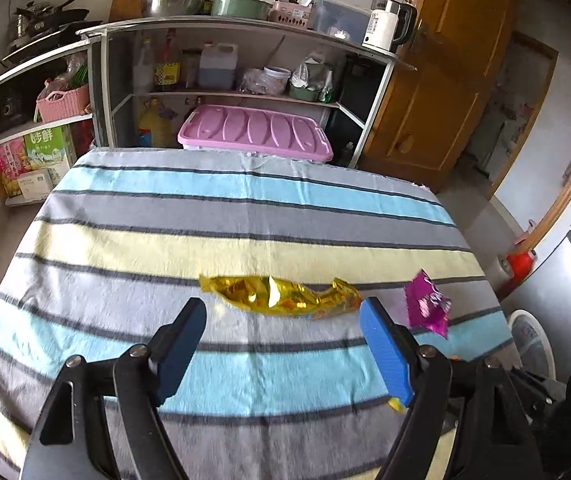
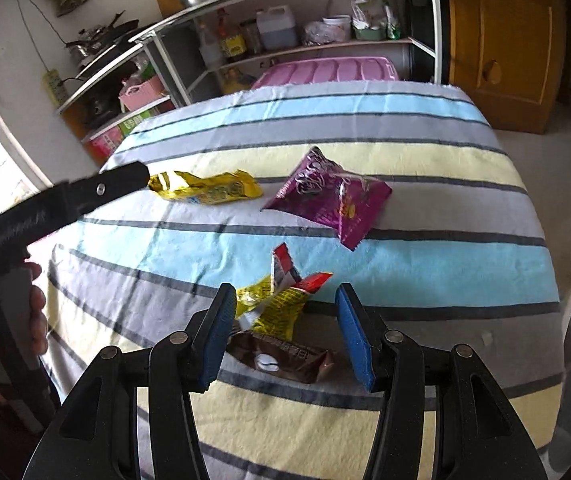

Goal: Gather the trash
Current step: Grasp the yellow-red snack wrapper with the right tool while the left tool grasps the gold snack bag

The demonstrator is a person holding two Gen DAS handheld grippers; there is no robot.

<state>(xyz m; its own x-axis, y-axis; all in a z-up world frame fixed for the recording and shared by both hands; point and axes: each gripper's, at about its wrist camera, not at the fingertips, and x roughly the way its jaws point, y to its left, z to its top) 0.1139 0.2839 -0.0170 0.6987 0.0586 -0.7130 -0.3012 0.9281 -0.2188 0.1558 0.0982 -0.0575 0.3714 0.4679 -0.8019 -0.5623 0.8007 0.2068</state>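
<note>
A gold foil wrapper (image 1: 281, 295) lies on the striped cloth, just ahead of my open, empty left gripper (image 1: 283, 312). A purple snack bag (image 1: 427, 306) lies to its right. In the right wrist view the gold wrapper (image 2: 205, 188) and purple bag (image 2: 331, 196) lie farther off. My right gripper (image 2: 283, 300) is open over a yellow-red wrapper (image 2: 277, 300) and a brown wrapper (image 2: 281, 358), which sit between its jaws. The left gripper's arm (image 2: 85, 196) reaches in from the left.
The striped cloth covers a table (image 1: 245, 208). Behind it stand metal shelves (image 1: 225, 32) with bottles and pots, and a pink bin lid (image 1: 255, 130). A wooden door (image 1: 437, 92) is at the right. A fan (image 1: 533, 348) stands by the right edge.
</note>
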